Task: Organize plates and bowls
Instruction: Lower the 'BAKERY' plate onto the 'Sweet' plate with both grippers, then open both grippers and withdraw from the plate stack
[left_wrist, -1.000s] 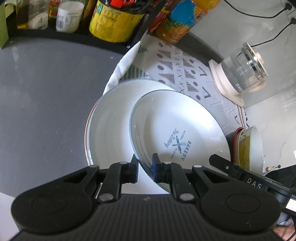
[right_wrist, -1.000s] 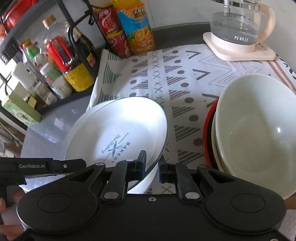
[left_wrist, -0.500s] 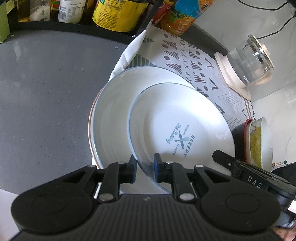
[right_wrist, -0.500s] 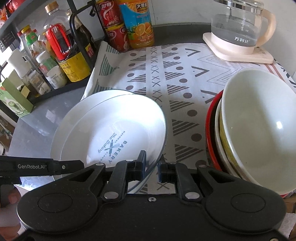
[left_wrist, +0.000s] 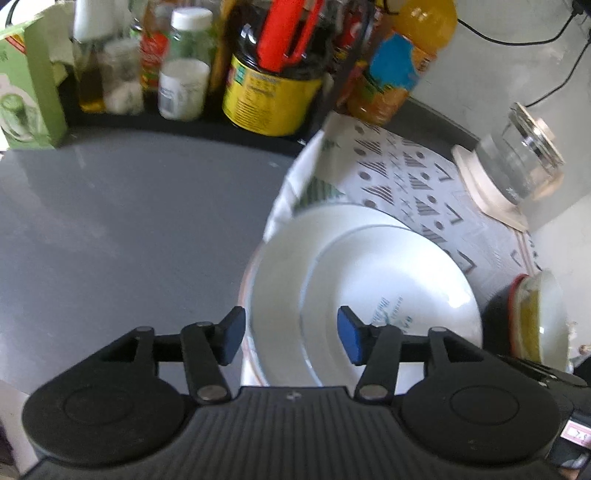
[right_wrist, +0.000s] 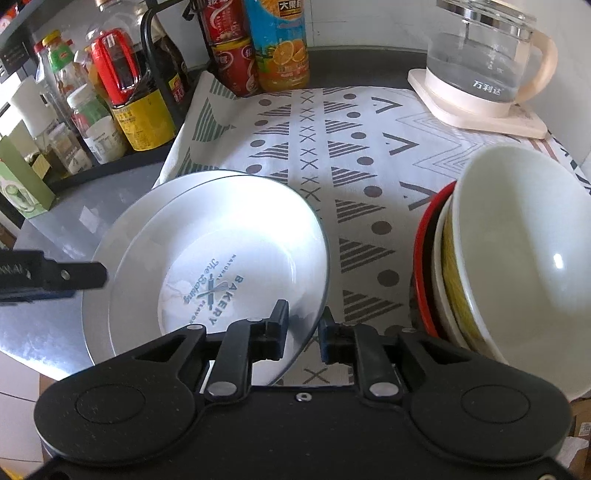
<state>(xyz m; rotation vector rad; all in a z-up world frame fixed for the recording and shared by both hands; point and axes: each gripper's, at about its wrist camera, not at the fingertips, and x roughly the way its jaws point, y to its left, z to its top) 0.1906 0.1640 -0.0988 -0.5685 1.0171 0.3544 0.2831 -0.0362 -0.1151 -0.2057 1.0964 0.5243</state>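
While my right gripper (right_wrist: 301, 332) pinches the near right rim of the bakery plate (right_wrist: 221, 266), its jaws nearly together on the edge, my left gripper (left_wrist: 291, 334) is spread wide with nothing between its fingers, hanging over the near left side of the two plates. That plate is tilted, its right edge raised in my grip and its left side down inside the larger plate (right_wrist: 107, 266) beneath it; being round, it has no long axis to speak of. Its face points up and a little left. It is white, shallow, with a thin dark line at the rim and a blue-grey "BAKERY" print with crossed utensils in the well, the lettering running near to far.

Both plates sit at the near left edge of the patterned cloth (right_wrist: 332, 155), partly over the grey counter (left_wrist: 129, 221). To the right I see the stack of bowls (right_wrist: 517, 258) leaning on its side, mouths facing left: a white bowl innermost, then yellow-patterned and red ones. A glass kettle (right_wrist: 484, 62) stands at the far right, and bottles (right_wrist: 280, 44) crowd the far left.
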